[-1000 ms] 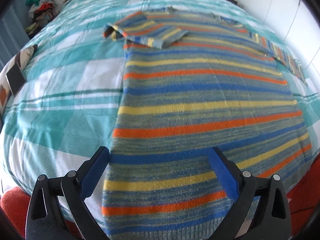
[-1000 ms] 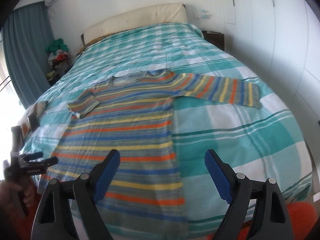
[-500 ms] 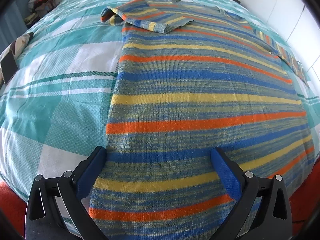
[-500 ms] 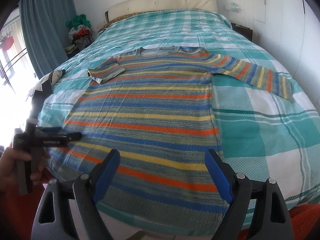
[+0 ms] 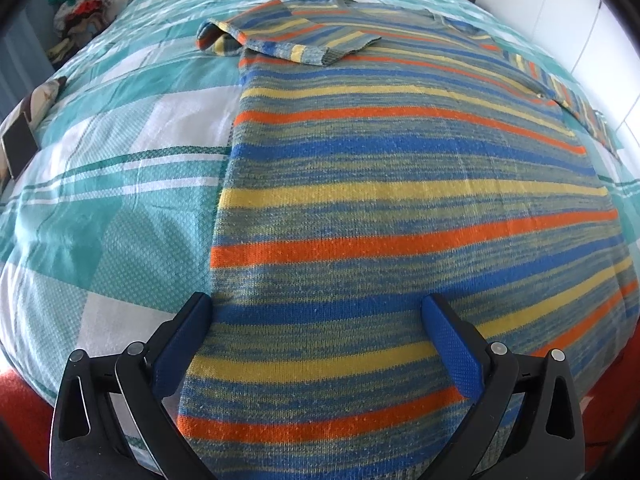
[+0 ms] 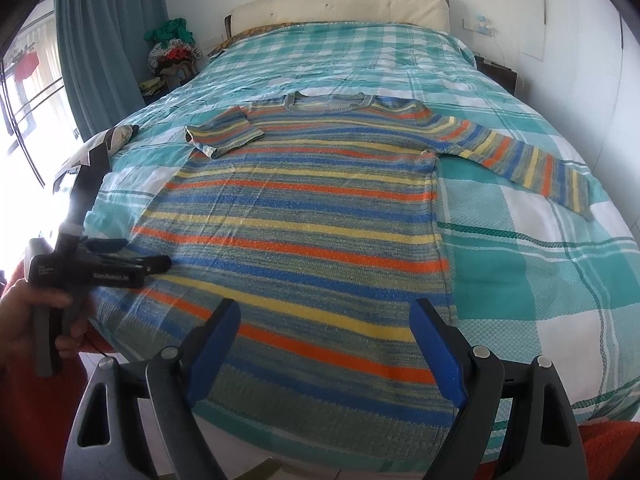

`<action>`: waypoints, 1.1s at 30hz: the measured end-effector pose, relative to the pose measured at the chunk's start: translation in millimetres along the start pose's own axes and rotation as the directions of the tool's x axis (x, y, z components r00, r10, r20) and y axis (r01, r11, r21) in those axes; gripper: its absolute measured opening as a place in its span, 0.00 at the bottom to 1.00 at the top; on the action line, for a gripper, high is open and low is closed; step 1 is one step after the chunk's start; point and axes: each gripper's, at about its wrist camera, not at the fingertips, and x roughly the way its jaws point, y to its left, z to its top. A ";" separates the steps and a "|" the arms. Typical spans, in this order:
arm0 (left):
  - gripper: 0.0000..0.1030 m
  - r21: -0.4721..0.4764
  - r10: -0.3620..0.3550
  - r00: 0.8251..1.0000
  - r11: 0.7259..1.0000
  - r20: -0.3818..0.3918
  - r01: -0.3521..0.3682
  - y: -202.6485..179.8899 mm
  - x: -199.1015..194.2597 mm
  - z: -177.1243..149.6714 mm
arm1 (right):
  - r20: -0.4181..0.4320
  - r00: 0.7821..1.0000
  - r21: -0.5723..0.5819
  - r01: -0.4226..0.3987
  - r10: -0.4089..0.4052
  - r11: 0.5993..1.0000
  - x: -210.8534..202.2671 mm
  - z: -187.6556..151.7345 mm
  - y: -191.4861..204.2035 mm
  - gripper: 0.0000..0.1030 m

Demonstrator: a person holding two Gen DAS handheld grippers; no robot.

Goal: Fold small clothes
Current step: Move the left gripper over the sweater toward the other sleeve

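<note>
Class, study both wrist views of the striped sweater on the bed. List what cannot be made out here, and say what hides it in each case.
- Sweater hem: in the right wrist view it drops over the bed's near edge behind the right gripper; in the left wrist view the left gripper covers it.
- Outstretched sleeve: squeezed against the left wrist view's rim.
- Pile beside the curtain: too small to identify.
- Flat dark object: cut off by the left wrist view's edge.

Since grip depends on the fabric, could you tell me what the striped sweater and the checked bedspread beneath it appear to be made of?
Striped sweater: looks like knitted yarn, wool or acrylic, matte and slightly fuzzy; knit stitches and a ribbed hem show.
Checked bedspread: seems a woven cloth, possibly cotton, matte; a fine dotted weave texture and soft creases are visible. Exact fibres cannot be told.
</note>
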 end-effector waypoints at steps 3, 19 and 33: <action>1.00 0.004 -0.001 1.000 1.000 0.000 0.001 0.0 -0.3 -0.5 | -0.005 1.000 -0.004 -0.001 0.001 1.000 1.5 -0.8 2.2 0.83; 1.00 0.013 -0.003 1.000 1.000 0.006 0.003 -1.8 -0.2 -1.7 | 0.000 1.000 -0.016 -0.002 0.002 1.000 -1.0 -1.0 4.1 0.83; 0.99 -0.120 -0.200 0.980 0.973 0.000 0.198 38.5 -59.7 25.5 | 0.022 1.000 0.002 -0.023 0.023 1.000 -3.5 -0.2 0.7 0.83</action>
